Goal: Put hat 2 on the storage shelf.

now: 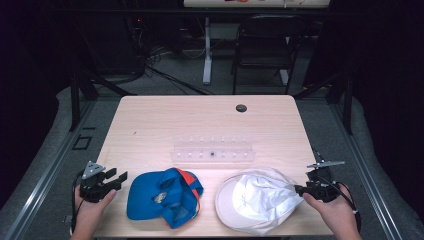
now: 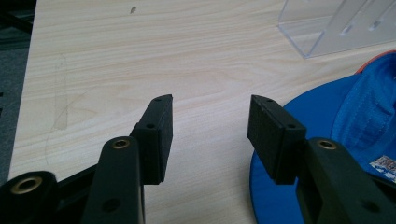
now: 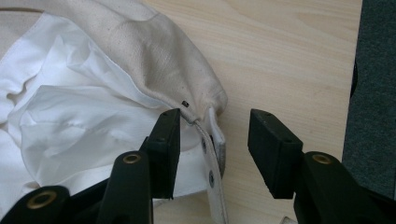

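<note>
Work in hand: handling the white cap, which lies upside down on the near right part of the table, lining upward.
Right gripper: jaws wide apart, set astride the cap's back strap — the strap sits between them, nothing clamped yet.
Left gripper: jaws wide apart over bare wood, just beside the blue cap; holding nothing.
Progress: judged early — a grip on the white cap is lined up but not closed; both caps lie crumpled on the table, and neither is lifted.
Left to do: close on the strap, then whatever move follows for each cap.
Count: two caps — one white, one blue with orange trim; one clear plastic rack behind them; two grippers.
</note>
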A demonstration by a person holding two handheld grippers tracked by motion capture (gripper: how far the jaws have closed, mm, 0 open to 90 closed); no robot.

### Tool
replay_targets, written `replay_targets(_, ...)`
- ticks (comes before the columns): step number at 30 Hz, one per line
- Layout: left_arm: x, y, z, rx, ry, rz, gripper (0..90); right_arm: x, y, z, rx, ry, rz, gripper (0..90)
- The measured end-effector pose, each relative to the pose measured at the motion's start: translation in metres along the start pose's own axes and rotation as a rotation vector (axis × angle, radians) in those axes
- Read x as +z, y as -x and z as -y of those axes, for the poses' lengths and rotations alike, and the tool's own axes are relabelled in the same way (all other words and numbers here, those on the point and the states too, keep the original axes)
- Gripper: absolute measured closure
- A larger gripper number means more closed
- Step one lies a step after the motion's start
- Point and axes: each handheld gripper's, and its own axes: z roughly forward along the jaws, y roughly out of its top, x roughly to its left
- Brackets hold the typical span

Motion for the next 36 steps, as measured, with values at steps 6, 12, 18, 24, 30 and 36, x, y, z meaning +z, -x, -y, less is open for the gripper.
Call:
replay_targets(6,-0.004,-0.002,0.0,0.018,-0.001,0.001,55.3,-0.008,-0.004,0.004,-0.039,0.018,-0.009,54.0)
replay_targets(12,-0.004,-0.002,0.0,0.018,0.003,0.01,61.1,0.006,-0.001,0.003,-0.037,-0.021,0.011,55.2)
replay_targets(18,-0.001,-0.001,0.001,0.028,0.004,0.011,61.1,0.02,0.001,0.001,-0.034,-0.057,-0.035,64.4)
replay_targets(24,-0.002,-0.001,0.001,0.03,0.01,-0.008,61.0,0.021,-0.002,-0.004,-0.017,-0.066,-0.029,72.5)
replay_targets(30,-0.003,-0.002,0.001,0.024,0.01,-0.013,62.5,0.018,-0.003,-0.01,0.007,-0.093,-0.053,80.6)
replay_targets(36,-0.002,-0.002,0.001,0.028,0.01,-0.012,63.3,0.014,-0.005,-0.016,0.013,-0.127,-0.057,81.0)
